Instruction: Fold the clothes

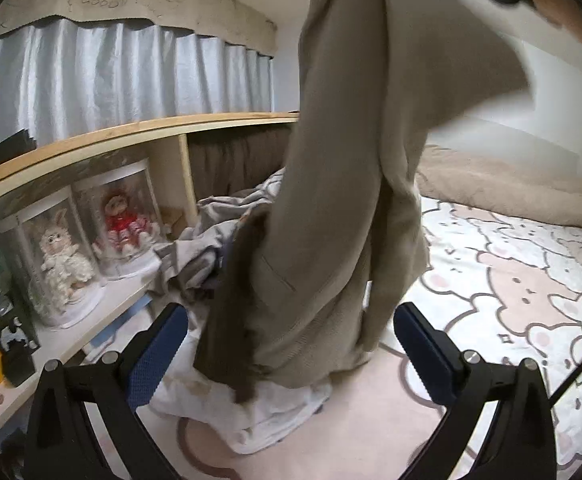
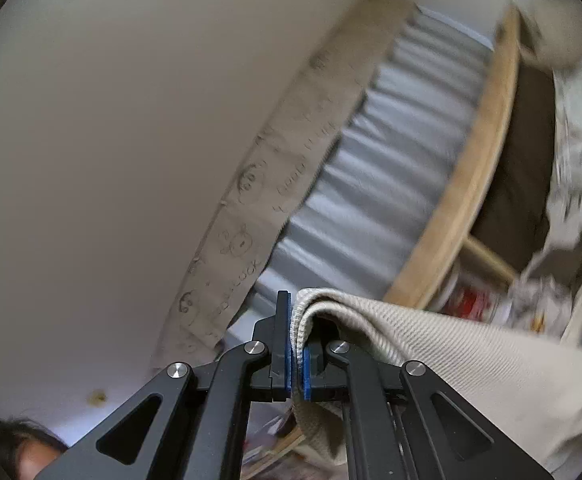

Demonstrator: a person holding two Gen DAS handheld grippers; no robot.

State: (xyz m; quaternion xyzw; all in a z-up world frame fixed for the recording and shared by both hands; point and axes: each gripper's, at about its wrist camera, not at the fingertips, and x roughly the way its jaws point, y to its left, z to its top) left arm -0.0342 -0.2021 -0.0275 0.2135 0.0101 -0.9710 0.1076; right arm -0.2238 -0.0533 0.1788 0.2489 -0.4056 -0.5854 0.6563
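A beige knit garment (image 1: 331, 208) hangs down in the left wrist view from above, its lower end touching a white cloth (image 1: 267, 412) on the bed. My left gripper (image 1: 291, 344) is open, its blue pads on either side of the garment's lower part without gripping it. My right gripper (image 2: 297, 344) is shut on the beige garment's (image 2: 471, 352) ribbed edge and holds it high, pointing toward the ceiling. The garment drapes off to the right in that view.
A wooden shelf (image 1: 131, 136) at the left holds two dolls in clear cases (image 1: 91, 240). A pile of grey clothes (image 1: 211, 236) lies behind the garment. The bed sheet (image 1: 511, 280) has a pink bear print; a beige blanket (image 1: 511, 188) lies at the back.
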